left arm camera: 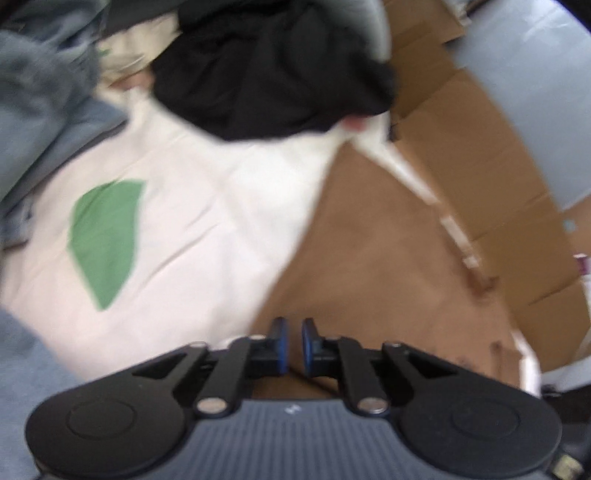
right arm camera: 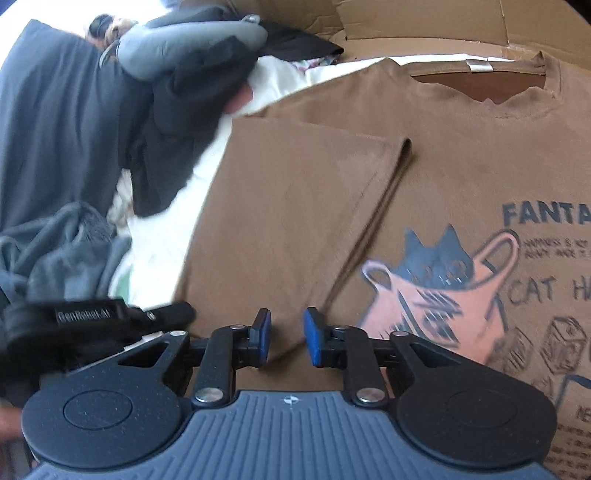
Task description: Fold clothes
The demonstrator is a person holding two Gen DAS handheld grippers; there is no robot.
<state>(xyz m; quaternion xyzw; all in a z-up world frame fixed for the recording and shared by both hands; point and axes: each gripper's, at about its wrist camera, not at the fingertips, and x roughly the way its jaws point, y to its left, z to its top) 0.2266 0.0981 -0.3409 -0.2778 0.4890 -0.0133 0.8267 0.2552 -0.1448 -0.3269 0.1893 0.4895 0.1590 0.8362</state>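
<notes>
Hovering slightly parted, right gripper (right arm camera: 287, 341) over sleeve-folded brown T-shirt (right arm camera: 461, 155).

You're working in what looks like a lived-in home room, not a lab: flattened cardboard (right arm camera: 424, 22) covers the surface, loose clothes pile up at your left — a black garment (left arm camera: 266, 70), grey-blue fabric (left arm camera: 40, 103), a white sheet (left arm camera: 192, 221) — and a brown cat-print T-shirt (right arm camera: 461, 177) lies spread out.
</notes>
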